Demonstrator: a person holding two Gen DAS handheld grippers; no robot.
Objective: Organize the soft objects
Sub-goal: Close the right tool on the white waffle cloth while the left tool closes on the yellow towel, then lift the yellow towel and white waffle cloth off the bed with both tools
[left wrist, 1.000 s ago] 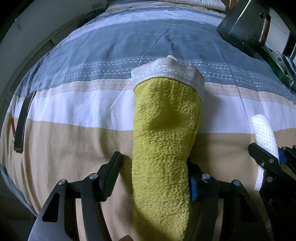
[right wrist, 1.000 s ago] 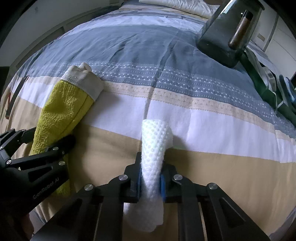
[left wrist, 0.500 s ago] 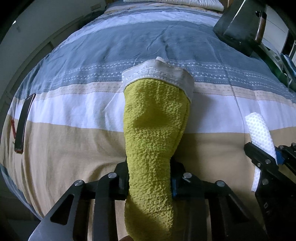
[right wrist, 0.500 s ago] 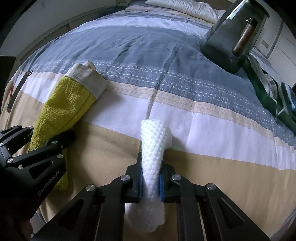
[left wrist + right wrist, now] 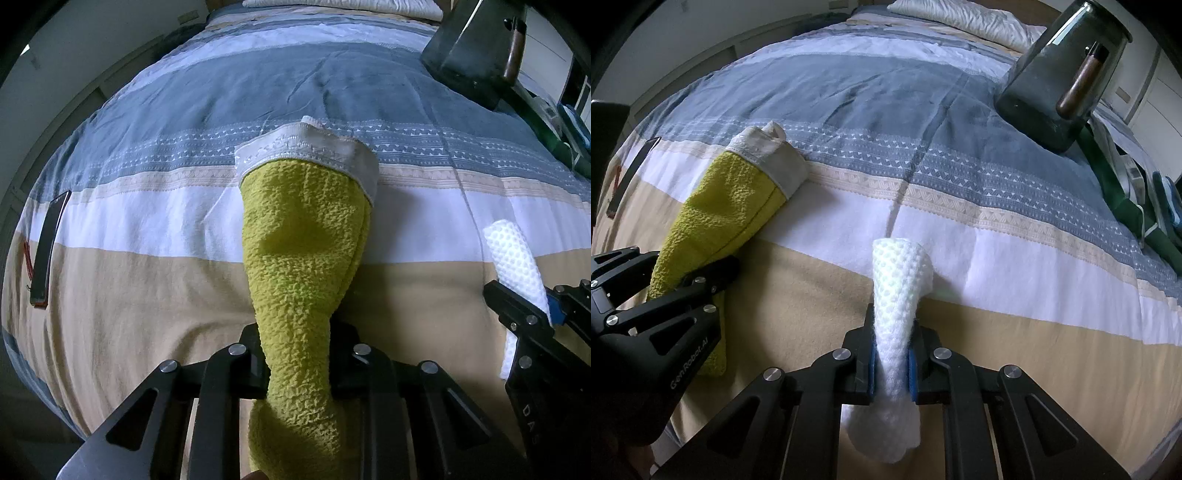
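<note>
Near the bed's (image 5: 147,314) foot edge, the left tool (image 5: 297,363) has just been closing and now pinches the yellow sock (image 5: 303,258). The right tool (image 5: 891,363) grips the white sock (image 5: 897,295). Both are only grasped; sorting remains.

A home bedroom: a made bed with a blue, white and beige striped duvet (image 5: 960,177), a white pillow (image 5: 960,18) at its head.
</note>
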